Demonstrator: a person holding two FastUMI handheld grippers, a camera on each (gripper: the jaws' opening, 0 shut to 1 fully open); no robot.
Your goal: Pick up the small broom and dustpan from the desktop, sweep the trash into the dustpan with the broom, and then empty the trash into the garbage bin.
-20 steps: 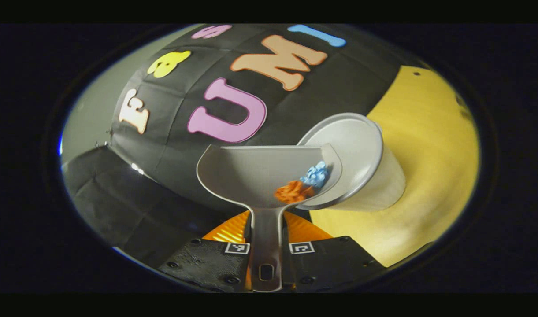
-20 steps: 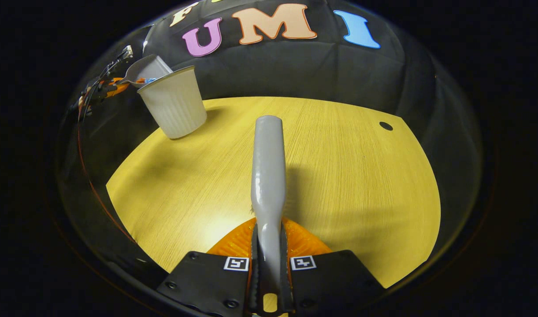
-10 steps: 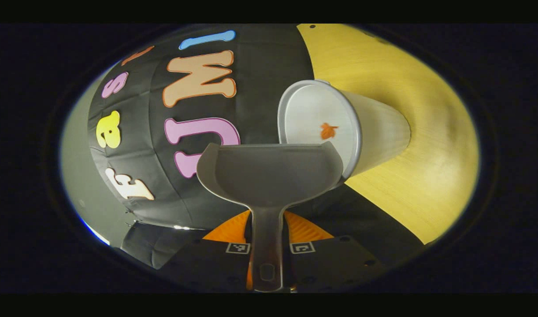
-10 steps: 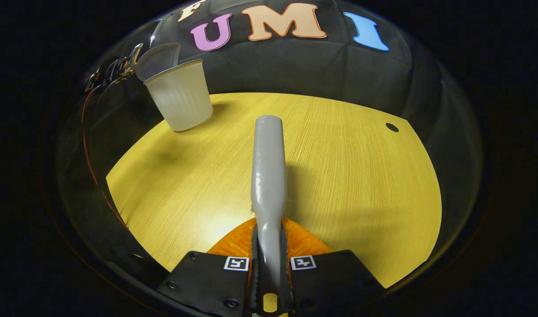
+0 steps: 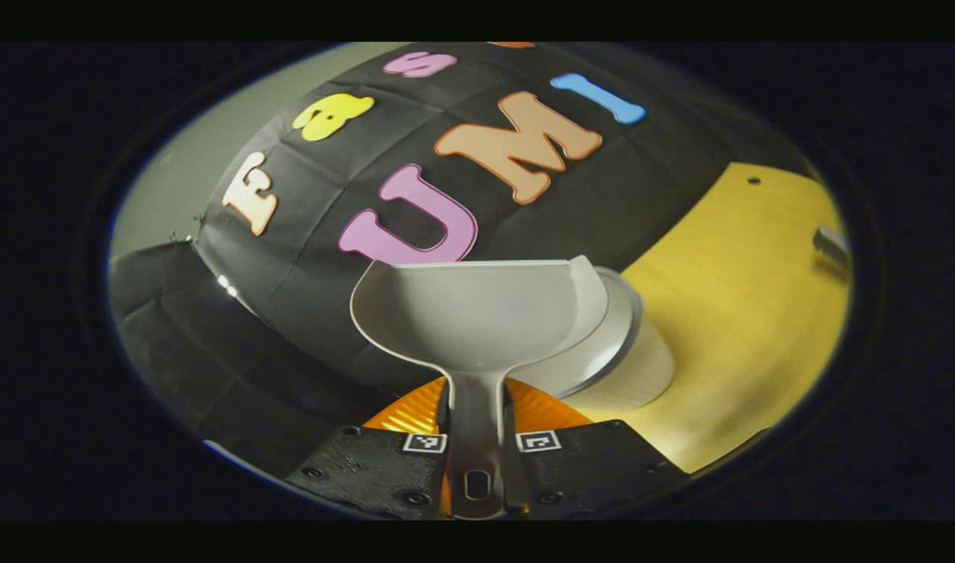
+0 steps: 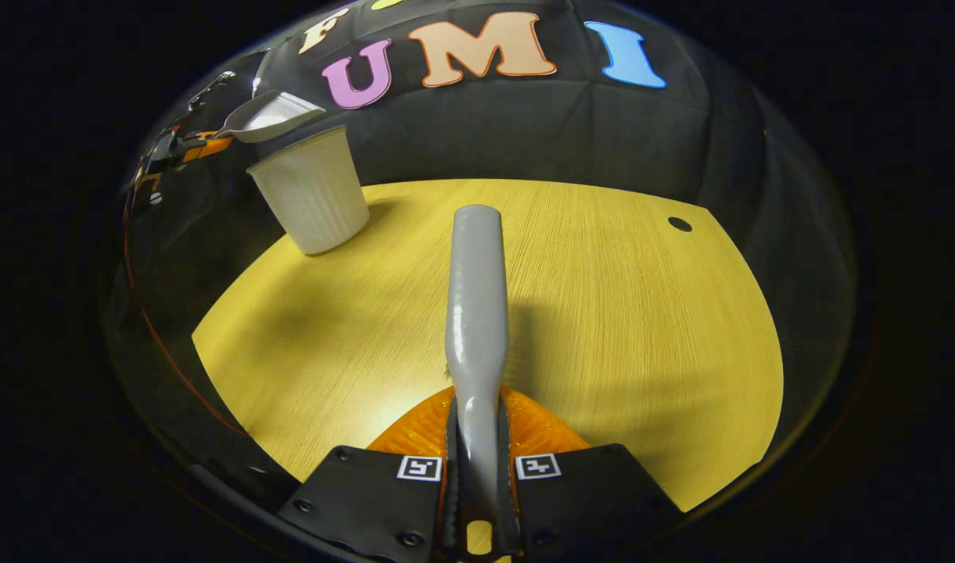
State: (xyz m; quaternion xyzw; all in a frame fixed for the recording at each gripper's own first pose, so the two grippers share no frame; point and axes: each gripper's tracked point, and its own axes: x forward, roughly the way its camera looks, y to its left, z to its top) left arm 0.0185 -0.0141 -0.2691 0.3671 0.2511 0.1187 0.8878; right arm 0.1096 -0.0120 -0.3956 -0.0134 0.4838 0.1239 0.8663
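Left gripper view: the left tool (image 5: 475, 438) is clamped on the handle of the dustpan (image 5: 477, 313), both fingers pressing its stem. The pan is held level in the air, its tray bare, with no trash to be seen in it. Just behind and below its right edge stands the bin (image 5: 633, 367), a pale ribbed cup on the yellow tabletop (image 5: 743, 313); the pan hides most of the bin's mouth, so its contents cannot be made out. Right gripper view: the right tool (image 6: 477, 469) grips the handle of the broom (image 6: 475, 305), which points straight ahead over the tabletop, well apart from the bin (image 6: 313, 199) at the far left corner. The bristles lie out of sight. In this view the dustpan (image 6: 270, 117) hovers just above the bin's rim, apart from it, carried by the left tool (image 6: 186, 146). No scraps show on the visible wood. Judged stage: pick-up and sweeping appear finished, and the bare tray over the bin suggests the emptying is done as well. What seems left, if anything, is to carry the pan clear of the bin and set both implements down.
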